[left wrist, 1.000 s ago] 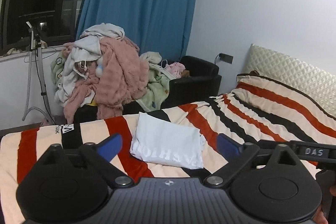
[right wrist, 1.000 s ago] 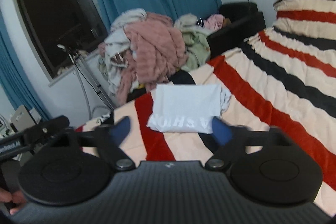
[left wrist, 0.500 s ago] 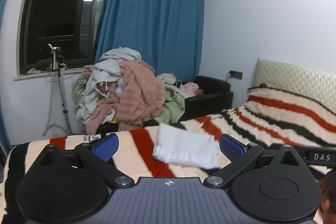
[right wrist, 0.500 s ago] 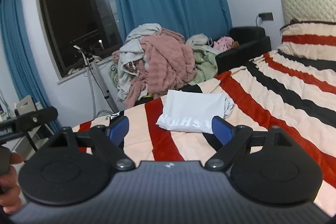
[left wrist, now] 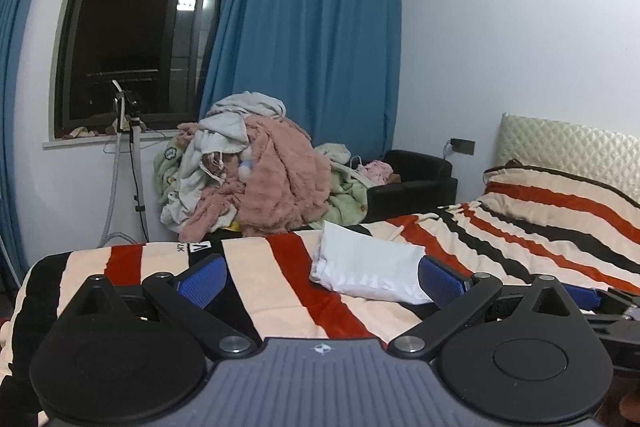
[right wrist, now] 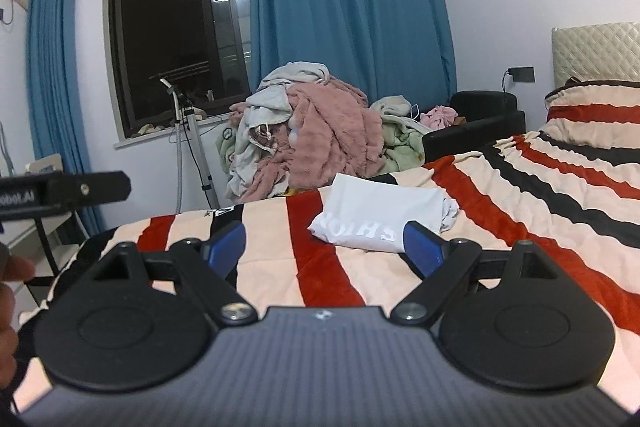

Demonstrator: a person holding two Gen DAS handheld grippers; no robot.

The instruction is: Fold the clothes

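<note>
We see the folded white shirt (left wrist: 368,269) lying on the striped blanket (left wrist: 280,291), in front of the heaped laundry pile (left wrist: 256,171). It looks light, soft and limp; we would pinch a folded edge. Our left gripper (left wrist: 322,277) and right gripper (right wrist: 323,242) gape wide, holding nothing. Compared with a second ago, both have drawn back and levelled, so the shirt sits farther off.

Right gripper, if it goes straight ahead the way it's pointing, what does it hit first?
Probably the folded white shirt on the striped blanket; the open right gripper points just left of it, so depth is uncertain.
</note>
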